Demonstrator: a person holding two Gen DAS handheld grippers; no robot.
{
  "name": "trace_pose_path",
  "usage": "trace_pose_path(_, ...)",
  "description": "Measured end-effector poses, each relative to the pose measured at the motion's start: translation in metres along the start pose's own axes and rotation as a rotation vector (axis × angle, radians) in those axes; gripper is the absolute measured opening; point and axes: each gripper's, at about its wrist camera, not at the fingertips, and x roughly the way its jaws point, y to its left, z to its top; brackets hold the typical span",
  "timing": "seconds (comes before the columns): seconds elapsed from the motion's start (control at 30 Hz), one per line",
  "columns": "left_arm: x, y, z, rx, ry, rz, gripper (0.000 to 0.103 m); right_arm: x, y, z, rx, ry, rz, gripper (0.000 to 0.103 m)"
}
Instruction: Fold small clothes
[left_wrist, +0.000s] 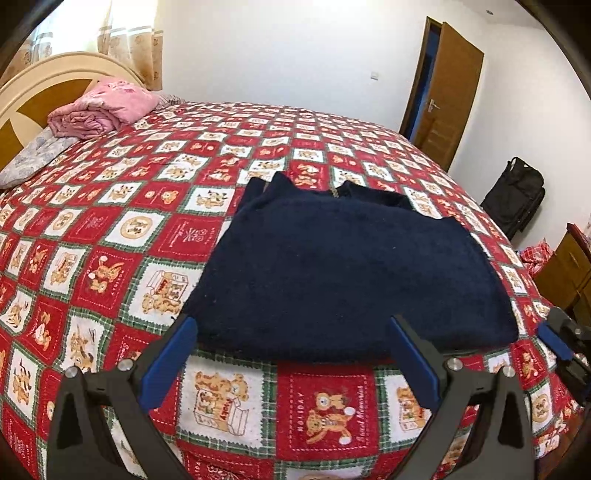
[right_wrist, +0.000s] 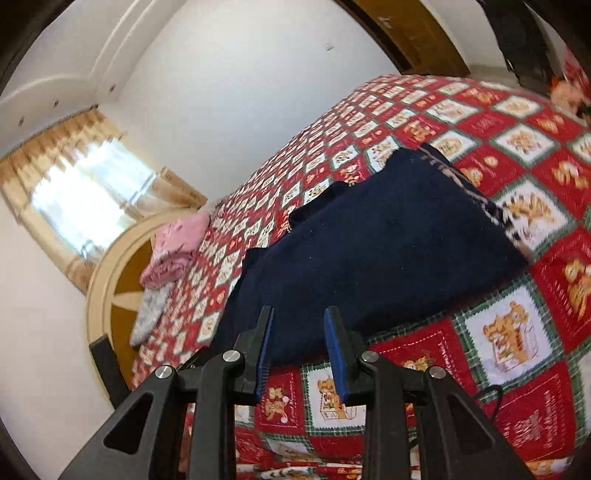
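Over the bear-print bedspread (left_wrist: 110, 258), left gripper (left_wrist: 291, 334) angled down at the near edge of the folded navy sweater (left_wrist: 332, 266), jaws wide apart and empty; right gripper (right_wrist: 299, 328) tilted beside it, jaws narrowly parted, gripping nothing, sweater flat mid-bed.

Bed (left_wrist: 110, 229) mostly open: wide bare stretch of patchwork quilt left of folded navy sweater (left_wrist: 347, 266), and beyond it toward far edge. Bare strip along near edge too. Obstacles: sweater mid-bed; pink folded blanket (left_wrist: 103, 109) and pillow (left_wrist: 33, 158) crowd headboard (left_wrist: 48, 81) corner. Right gripper (left_wrist: 554, 338) close beside sweater's right corner, narrowing passage there.
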Motion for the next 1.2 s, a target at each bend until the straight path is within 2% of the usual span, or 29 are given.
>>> trace_pose_path(0.2, 0.016, 0.006, -0.002, -0.020, -0.001, -0.014, 0.103, 0.003, 0.011, -0.002, -0.109, -0.019, -0.054, 0.029)
trace_pose_path(0.33, 0.027, 0.008, -0.003, -0.018, 0.024, -0.032, 0.103, 0.027, 0.004, -0.006, -0.102, 0.058, -0.053, 0.029)
trace_pose_path(0.47, 0.031, 0.024, 0.002, -0.036, 0.014, -0.016, 0.103, 0.045, -0.004, -0.004, -0.074, 0.100, -0.048, 0.029)
trace_pose_path(0.6, 0.036, 0.040, 0.015, -0.057, 0.009, 0.000, 0.103, 0.054, 0.004, 0.004, -0.086, 0.108, -0.043, 0.029)
trace_pose_path(0.73, 0.040, 0.051, 0.027, -0.072, -0.009, -0.015, 0.103, 0.059, 0.016, 0.013, -0.126, 0.081, -0.048, 0.029)
trace_pose_path(0.9, 0.050, 0.063, 0.030, -0.031, -0.007, 0.001, 0.103, 0.078, 0.008, 0.011, -0.093, 0.119, -0.053, 0.029)
trace_pose_path(1.03, 0.061, 0.077, 0.032, -0.070, -0.002, -0.038, 0.103, 0.094, 0.010, 0.009, -0.106, 0.145, -0.055, 0.029)
trace_pose_path(1.2, 0.095, 0.084, 0.032, -0.173, 0.092, -0.106, 0.103, 0.107, 0.015, 0.004, -0.146, 0.176, -0.050, 0.029)
